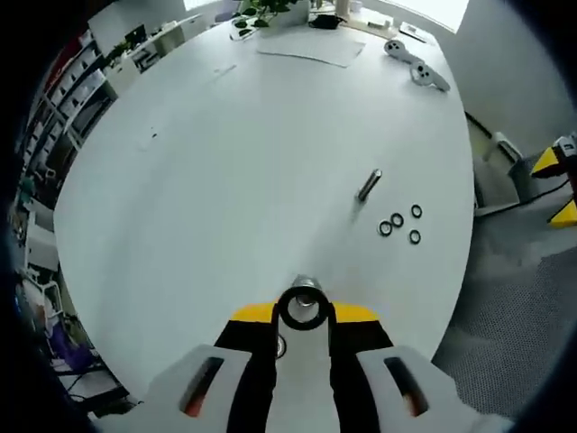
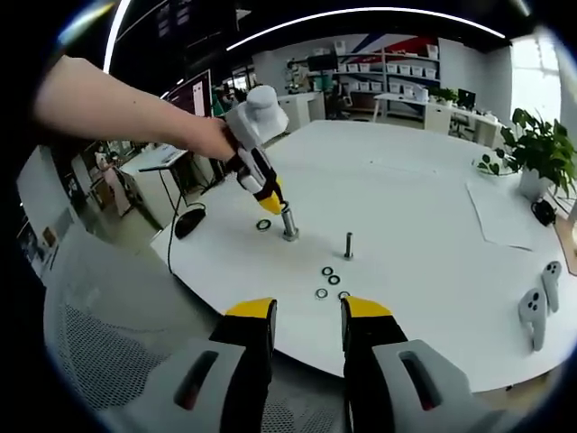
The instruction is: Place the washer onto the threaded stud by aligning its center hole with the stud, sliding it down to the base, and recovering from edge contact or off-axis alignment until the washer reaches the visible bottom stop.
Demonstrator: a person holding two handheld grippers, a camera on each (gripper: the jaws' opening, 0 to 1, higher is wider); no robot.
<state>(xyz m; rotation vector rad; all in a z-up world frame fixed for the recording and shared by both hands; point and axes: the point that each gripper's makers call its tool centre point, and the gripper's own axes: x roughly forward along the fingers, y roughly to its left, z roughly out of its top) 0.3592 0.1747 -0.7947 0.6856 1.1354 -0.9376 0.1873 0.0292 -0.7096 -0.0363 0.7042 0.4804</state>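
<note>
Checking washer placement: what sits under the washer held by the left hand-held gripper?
Under the washer a metal stud top shows through its hole. The left hand-held gripper covers the stud's shaft and base.

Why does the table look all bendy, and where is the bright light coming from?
In both views the fisheye lens bows the white table round; in the left gripper view a window washes out the top edge; in the right gripper view curved ceiling lights glare overhead.

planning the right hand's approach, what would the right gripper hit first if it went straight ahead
Probably the three loose washers on the white table, just past its fingers; the small stud stands beyond. Depth is unclear.
</note>
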